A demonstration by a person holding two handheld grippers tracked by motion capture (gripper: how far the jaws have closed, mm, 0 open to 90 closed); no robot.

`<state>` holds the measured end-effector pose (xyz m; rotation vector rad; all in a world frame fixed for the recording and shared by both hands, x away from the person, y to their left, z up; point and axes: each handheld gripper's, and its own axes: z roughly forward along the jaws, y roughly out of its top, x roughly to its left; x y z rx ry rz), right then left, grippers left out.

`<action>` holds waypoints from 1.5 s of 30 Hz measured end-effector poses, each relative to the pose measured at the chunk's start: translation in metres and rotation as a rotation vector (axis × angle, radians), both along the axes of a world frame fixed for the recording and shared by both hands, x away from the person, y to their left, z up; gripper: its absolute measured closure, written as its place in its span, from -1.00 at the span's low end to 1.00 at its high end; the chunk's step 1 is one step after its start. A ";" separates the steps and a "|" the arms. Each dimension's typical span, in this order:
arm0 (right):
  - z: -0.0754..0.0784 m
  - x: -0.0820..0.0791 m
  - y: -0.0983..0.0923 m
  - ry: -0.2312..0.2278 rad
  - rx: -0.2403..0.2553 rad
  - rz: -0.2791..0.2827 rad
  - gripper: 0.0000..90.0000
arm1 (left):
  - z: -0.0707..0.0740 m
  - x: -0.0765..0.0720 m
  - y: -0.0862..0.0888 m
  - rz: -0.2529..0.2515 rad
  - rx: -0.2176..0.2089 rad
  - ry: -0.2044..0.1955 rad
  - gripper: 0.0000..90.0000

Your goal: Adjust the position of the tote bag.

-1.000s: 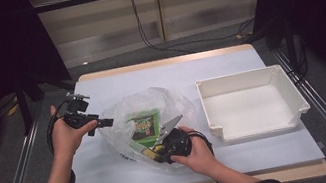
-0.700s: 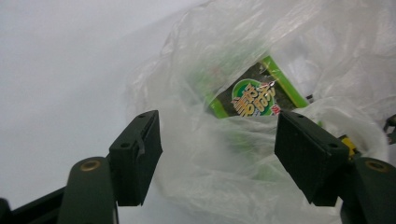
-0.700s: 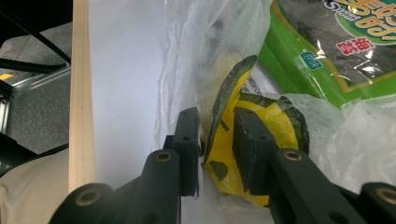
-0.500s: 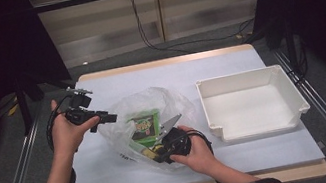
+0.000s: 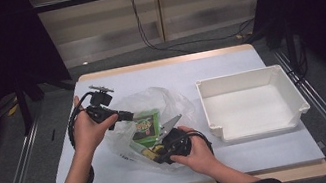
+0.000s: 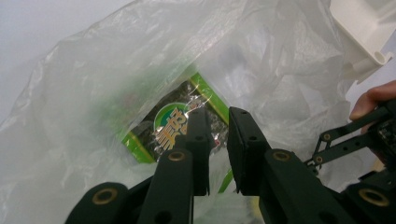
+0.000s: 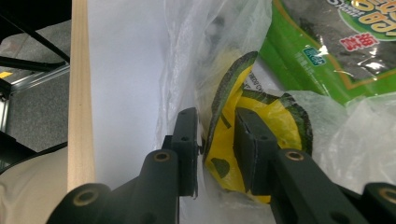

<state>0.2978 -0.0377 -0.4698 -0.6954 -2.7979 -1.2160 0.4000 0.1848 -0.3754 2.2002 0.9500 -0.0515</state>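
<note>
**A:** Looks like the unpacking step — the clear plastic bag (image 5: 155, 118) lies mid-table, left of the white bin (image 5: 255, 105), snacks inside. The right gripper (image 7: 215, 140) has its jaws nearly together on the yellow packet (image 7: 261, 126) plus a fold of bag film.

**B:** And the left gripper (image 6: 217, 140)? Its jaws have just been closing, narrow gap now, film bunched around them over the green seaweed packet (image 6: 177, 123) — can't tell if it really pinches.

**A:** Next probably needs the bag mouth held open while the yellow packet slides out.
</note>
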 end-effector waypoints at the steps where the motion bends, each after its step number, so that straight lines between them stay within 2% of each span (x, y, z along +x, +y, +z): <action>1: 0.000 0.000 0.000 0.001 -0.001 -0.001 0.57 | 0.000 0.001 -0.001 -0.015 0.006 -0.005 0.76; 2: -0.001 0.000 0.000 0.004 0.000 -0.002 0.58 | -0.002 0.000 -0.004 -0.006 -0.002 0.001 0.76; 3: -0.001 0.000 0.000 0.009 0.002 -0.003 0.58 | -0.003 0.001 -0.006 -0.040 0.027 0.001 0.75; 4: -0.001 0.000 0.000 0.005 0.002 -0.002 0.58 | -0.005 -0.001 -0.010 -0.036 0.011 0.012 0.74; 5: -0.001 0.000 0.000 0.004 -0.001 -0.001 0.58 | -0.007 0.000 -0.011 -0.067 0.028 0.004 0.72; 6: -0.001 0.001 0.000 0.004 -0.001 -0.002 0.59 | -0.010 -0.003 -0.015 -0.055 0.025 0.012 0.70; 7: -0.001 0.001 0.000 0.004 0.001 -0.004 0.60 | -0.014 -0.004 -0.018 -0.064 0.035 0.017 0.70; 8: -0.001 0.001 0.000 0.003 0.000 -0.005 0.61 | -0.017 -0.003 -0.017 -0.104 0.071 0.014 0.69; 9: -0.001 0.001 0.000 0.003 -0.001 -0.004 0.64 | -0.020 -0.003 -0.017 -0.112 0.082 0.023 0.69; 13: 0.000 0.000 0.000 0.003 0.007 0.016 0.86 | -0.033 -0.005 -0.013 -0.114 0.096 0.031 0.69; 14: 0.000 0.000 0.000 0.002 0.008 0.026 0.94 | -0.036 -0.007 -0.013 -0.092 0.087 0.037 0.68; 15: -0.001 0.000 0.000 0.005 0.010 0.025 0.98 | -0.037 -0.007 -0.011 -0.105 0.106 0.038 0.67; 16: -0.001 -0.001 0.001 0.006 0.014 0.033 1.00 | -0.039 -0.009 -0.011 -0.086 0.094 0.030 0.67; 18: -0.001 -0.001 0.002 0.001 0.011 0.047 1.00 | -0.041 -0.011 -0.011 -0.106 0.117 0.028 0.65; 19: -0.001 -0.002 0.003 0.004 0.011 0.046 1.00 | -0.044 -0.012 -0.012 -0.095 0.107 0.029 0.65; 20: 0.000 -0.003 0.004 0.006 0.014 0.045 1.00 | -0.046 -0.014 -0.012 -0.094 0.109 0.031 0.65; 21: 0.000 -0.003 0.005 0.010 0.017 0.051 1.00 | -0.048 -0.015 -0.012 -0.100 0.130 0.029 0.65; 23: 0.000 -0.003 0.007 -0.001 0.023 0.065 1.00 | -0.053 -0.017 -0.011 -0.093 0.131 0.044 0.66; 26: 0.000 -0.005 0.009 0.005 0.031 0.065 1.00 | -0.060 -0.020 -0.006 -0.082 0.125 0.037 0.68; 27: 0.000 -0.005 0.009 -0.001 0.032 0.069 1.00 | -0.061 -0.022 -0.005 -0.082 0.130 0.036 0.69; 28: 0.000 -0.005 0.009 0.001 0.035 0.069 1.00 | -0.061 -0.022 -0.002 -0.099 0.153 0.036 0.70; 29: 0.000 -0.006 0.009 0.009 0.033 0.066 1.00 | -0.062 -0.024 -0.002 -0.084 0.151 0.036 0.73; 30: 0.000 -0.005 0.009 0.005 0.037 0.069 0.96 | -0.063 -0.026 0.000 -0.078 0.143 0.039 0.75; 31: 0.001 -0.006 0.009 0.005 0.040 0.058 0.80 | -0.064 -0.027 0.002 -0.089 0.150 0.044 0.78; 32: 0.002 -0.006 0.009 0.001 0.042 0.046 0.68 | -0.065 -0.029 0.002 -0.063 0.135 0.047 0.78; 34: 0.006 -0.004 0.007 -0.008 0.051 0.036 0.61 | -0.066 -0.032 0.005 -0.076 0.152 0.040 0.81; 36: 0.011 -0.002 0.004 0.000 0.072 0.012 0.54 | -0.068 -0.036 0.006 -0.051 0.133 0.047 0.82; 39: 0.017 0.002 0.002 -0.016 0.057 -0.008 0.41 | -0.068 -0.037 0.008 -0.071 0.166 0.046 0.87; 41: 0.020 0.005 0.002 -0.029 0.042 -0.029 0.38 | -0.069 -0.039 0.008 -0.063 0.168 0.045 0.88; 44: 0.021 0.010 0.002 -0.053 0.017 -0.064 0.25 | -0.070 -0.041 0.009 -0.081 0.183 0.034 0.89; 45: 0.019 0.013 0.002 -0.064 0.005 -0.071 0.27 | -0.070 -0.041 0.010 -0.086 0.191 0.037 0.89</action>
